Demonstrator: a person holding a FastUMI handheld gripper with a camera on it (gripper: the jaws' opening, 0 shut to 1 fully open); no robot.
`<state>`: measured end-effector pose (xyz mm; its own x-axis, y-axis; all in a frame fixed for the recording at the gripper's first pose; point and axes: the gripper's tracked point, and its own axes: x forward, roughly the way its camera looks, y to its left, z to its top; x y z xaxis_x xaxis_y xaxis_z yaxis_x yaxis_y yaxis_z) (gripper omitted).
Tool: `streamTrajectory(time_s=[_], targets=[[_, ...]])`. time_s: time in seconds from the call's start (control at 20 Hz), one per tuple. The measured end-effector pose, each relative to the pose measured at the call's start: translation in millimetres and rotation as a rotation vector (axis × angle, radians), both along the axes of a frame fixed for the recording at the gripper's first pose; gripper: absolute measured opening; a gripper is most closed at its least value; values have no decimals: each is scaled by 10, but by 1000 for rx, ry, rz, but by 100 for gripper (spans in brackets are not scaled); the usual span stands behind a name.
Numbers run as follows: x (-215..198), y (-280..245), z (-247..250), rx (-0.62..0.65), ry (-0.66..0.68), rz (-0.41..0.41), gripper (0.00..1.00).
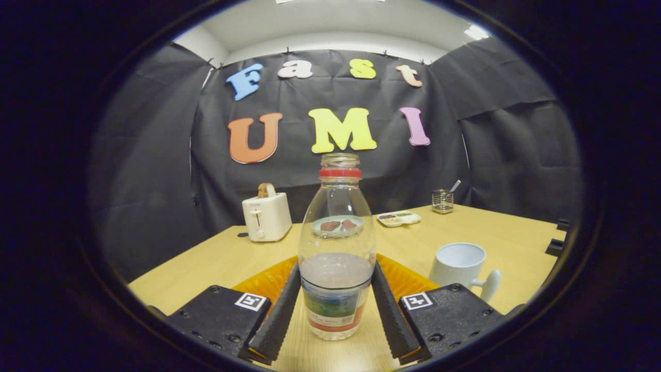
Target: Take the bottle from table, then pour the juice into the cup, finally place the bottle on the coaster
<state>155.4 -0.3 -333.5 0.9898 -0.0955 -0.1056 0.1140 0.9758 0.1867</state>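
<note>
— Worktop [217, 258] first, then: pale wood, running back to the black cloth wall. What sits on it?

— Biggest thing I see is the bottle [336, 248], clear, uncapped, red ring at the neck, upright between the fingers of my tool [336, 305]. Liquid fills roughly its lower third, with a label wrapped below that.

— Is the tool closed on it?

— Both fingers [279, 310] lie along the bottle's sides and seem to touch it, though I can't be sure they press. Behind the bottle, just beyond the fingers, lies the orange coaster [258, 281].

— And the cup?

— White cup [459, 268], to the right of the bottle, handle towards me. A white toaster [266, 216] stands far left, a small dish [398, 218] and a wire holder [442, 201] at the back.
</note>
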Motion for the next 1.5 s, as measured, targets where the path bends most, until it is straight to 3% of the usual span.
streamTrajectory(time_s=[0.75,1.15,1.35,1.5], targets=[[91,-113,256,609,64,74,79],[179,42,325,919,96,167,79],[189,-112,403,1140,58,127,78],[162,-142,468,1215,54,120,78]])
